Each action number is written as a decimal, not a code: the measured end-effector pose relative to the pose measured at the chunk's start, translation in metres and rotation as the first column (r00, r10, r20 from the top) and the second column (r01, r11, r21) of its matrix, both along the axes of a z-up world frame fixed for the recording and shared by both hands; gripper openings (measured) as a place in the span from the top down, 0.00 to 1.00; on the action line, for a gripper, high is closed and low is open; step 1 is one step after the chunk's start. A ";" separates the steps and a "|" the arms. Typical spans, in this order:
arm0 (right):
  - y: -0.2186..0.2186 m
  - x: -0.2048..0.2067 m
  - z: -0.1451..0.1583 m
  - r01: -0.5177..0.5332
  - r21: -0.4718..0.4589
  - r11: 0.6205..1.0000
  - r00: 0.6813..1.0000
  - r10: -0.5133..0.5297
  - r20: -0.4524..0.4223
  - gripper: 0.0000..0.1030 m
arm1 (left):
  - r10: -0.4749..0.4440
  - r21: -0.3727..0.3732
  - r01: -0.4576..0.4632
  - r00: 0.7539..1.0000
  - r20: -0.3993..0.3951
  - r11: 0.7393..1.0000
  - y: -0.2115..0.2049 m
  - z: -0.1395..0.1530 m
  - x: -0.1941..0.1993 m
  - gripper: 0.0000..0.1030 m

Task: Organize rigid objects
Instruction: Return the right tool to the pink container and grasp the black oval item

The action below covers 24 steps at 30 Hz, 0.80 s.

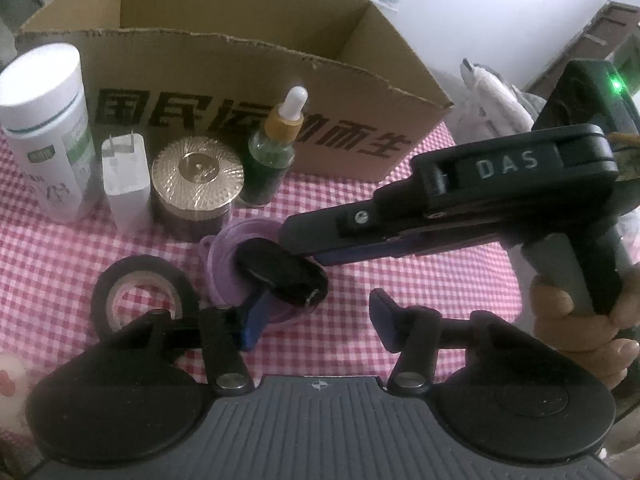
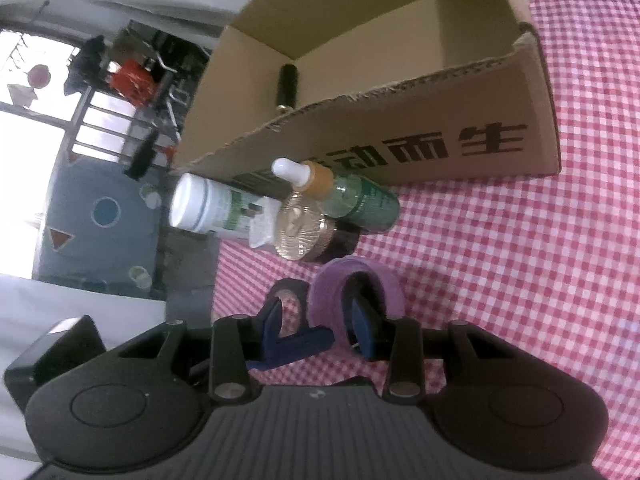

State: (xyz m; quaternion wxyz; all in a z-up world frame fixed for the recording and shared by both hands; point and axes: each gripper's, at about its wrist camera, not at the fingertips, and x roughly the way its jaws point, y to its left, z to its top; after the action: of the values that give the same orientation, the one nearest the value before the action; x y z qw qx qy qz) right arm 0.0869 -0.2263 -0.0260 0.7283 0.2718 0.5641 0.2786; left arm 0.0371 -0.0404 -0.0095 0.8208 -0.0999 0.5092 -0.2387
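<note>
A purple ring-shaped piece (image 1: 224, 264) lies on the checked cloth with a black oval object (image 1: 280, 272) on it. My right gripper (image 1: 304, 252) reaches in from the right over that spot; in its own view its fingers straddle the wall of the purple ring (image 2: 360, 284), one finger inside it. My left gripper (image 1: 316, 324) is open, its left finger beside the ring. A black tape roll (image 1: 140, 296) lies to the left. Behind stand a white bottle (image 1: 48, 132), a white charger plug (image 1: 126, 180), a gold-lidded jar (image 1: 198, 184) and a green dropper bottle (image 1: 276, 148).
An open cardboard box (image 1: 248, 120) stands behind the row; a black cylinder (image 2: 286, 84) lies inside it. A grey and white plush toy (image 1: 492, 96) lies to the right of the box. The table edge (image 2: 216, 272) and the floor show at the left in the right wrist view.
</note>
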 end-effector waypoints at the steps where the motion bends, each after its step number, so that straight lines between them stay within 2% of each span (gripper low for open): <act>1: 0.002 0.002 -0.002 -0.003 -0.015 1.000 1.000 0.003 -0.004 0.60 | 0.000 -0.002 0.000 1.000 -0.003 1.000 0.001 0.001 0.000 0.49; 6: 0.011 0.007 -0.009 -0.020 -0.081 0.997 0.999 0.017 -0.029 0.60 | 0.002 0.005 -0.002 1.000 -0.015 1.000 0.001 -0.006 0.006 0.49; 10: 0.014 0.010 -0.011 -0.026 -0.089 0.996 0.999 0.022 -0.044 0.60 | 0.009 -0.005 -0.009 1.000 -0.019 1.000 0.006 -0.006 0.015 0.49; 18: 0.020 0.017 -0.024 -0.012 -0.057 0.998 0.993 0.005 -0.118 0.60 | 0.021 -0.017 -0.021 1.000 -0.006 1.000 0.018 -0.007 0.016 0.50; 24: 0.016 0.017 -0.029 0.022 -0.040 0.999 0.993 -0.026 -0.119 0.64 | -0.009 0.019 0.008 1.000 0.004 1.000 0.015 -0.002 0.012 0.51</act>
State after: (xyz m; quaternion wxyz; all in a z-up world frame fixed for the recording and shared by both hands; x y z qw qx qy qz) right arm 0.1043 -0.2102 -0.0547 0.7016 0.2808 0.6085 0.2422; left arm 0.0492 -0.0250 -0.0114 0.8218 -0.0893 0.5101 -0.2375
